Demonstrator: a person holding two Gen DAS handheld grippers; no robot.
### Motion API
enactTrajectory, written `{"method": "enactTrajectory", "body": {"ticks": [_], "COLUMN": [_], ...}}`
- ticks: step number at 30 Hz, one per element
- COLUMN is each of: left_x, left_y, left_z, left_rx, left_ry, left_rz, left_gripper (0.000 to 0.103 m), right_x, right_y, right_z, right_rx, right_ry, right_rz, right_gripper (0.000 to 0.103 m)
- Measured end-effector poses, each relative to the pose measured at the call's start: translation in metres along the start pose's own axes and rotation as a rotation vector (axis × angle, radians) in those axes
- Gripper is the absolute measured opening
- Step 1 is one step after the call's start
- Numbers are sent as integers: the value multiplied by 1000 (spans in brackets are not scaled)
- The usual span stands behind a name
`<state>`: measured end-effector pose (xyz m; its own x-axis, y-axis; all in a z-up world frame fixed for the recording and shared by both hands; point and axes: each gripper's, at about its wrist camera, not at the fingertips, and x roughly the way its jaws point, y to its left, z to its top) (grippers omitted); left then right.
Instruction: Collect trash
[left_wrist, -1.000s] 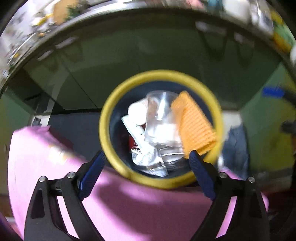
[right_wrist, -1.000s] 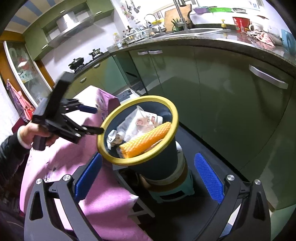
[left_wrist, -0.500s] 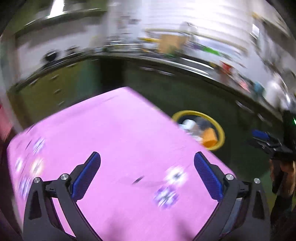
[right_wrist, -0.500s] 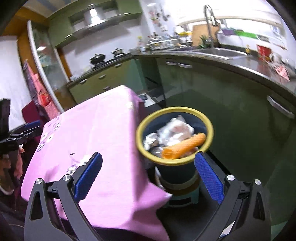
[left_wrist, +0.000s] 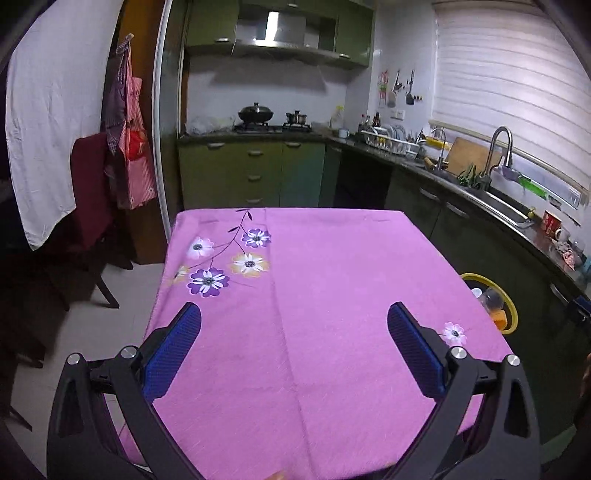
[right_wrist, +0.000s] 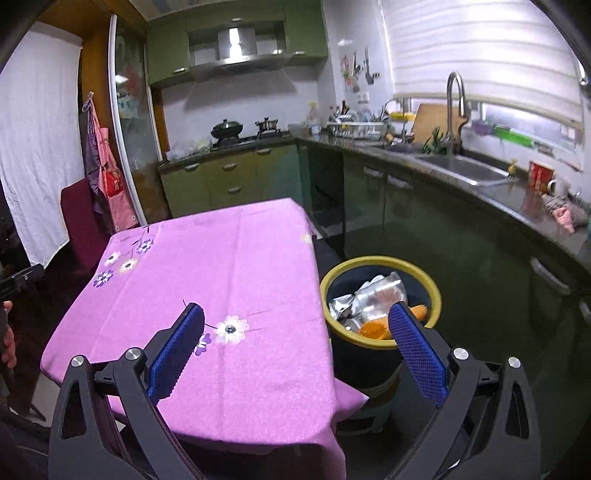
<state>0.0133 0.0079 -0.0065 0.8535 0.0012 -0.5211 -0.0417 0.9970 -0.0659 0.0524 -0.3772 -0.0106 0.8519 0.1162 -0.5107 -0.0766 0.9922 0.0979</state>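
A dark bin with a yellow rim (right_wrist: 436, 295) stands on the floor right of the table and holds wrappers (right_wrist: 376, 291) and an orange ribbed piece (right_wrist: 373, 328). In the left wrist view the bin's rim (left_wrist: 511, 306) peeks out past the table's right edge. My left gripper (left_wrist: 293, 325) is open and empty above the pink tablecloth (left_wrist: 317, 280). My right gripper (right_wrist: 295, 325) is open and empty above the table's right edge (right_wrist: 317, 280), beside the bin.
Green cabinets (right_wrist: 461, 236) and a dark counter with a sink (right_wrist: 461, 168) run along the right. A stove with pots (left_wrist: 273, 123) is at the back. A dark red chair (left_wrist: 92, 192) stands left of the table. The tablecloth has flower prints (left_wrist: 221, 262).
Both grippers have pulled back and up from the bin. The left now faces across the table toward the stove. The right now looks over the table corner and bin.
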Motion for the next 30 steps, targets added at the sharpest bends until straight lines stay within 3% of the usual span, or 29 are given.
{"method": "enactTrajectory", "body": {"ticks": [6, 14, 30], "left_x": [-17, -35, -39], "left_y": [0, -3, -13], "left_z": [-9, -12, -13], "left_rx": [-18, -3, 34], "left_ry": [-19, -61, -79], "left_rz": [-44, -39, -78], "left_gripper": [96, 96, 97], "right_x": [-30, -54, -56], "right_y": [0, 2, 6], "right_z": [-7, -9, -6], "right_rx": [14, -3, -15], "right_ry": [-29, -64, -62], "right_rz": [-23, -36, -36], "right_gripper": [98, 98, 98]}}
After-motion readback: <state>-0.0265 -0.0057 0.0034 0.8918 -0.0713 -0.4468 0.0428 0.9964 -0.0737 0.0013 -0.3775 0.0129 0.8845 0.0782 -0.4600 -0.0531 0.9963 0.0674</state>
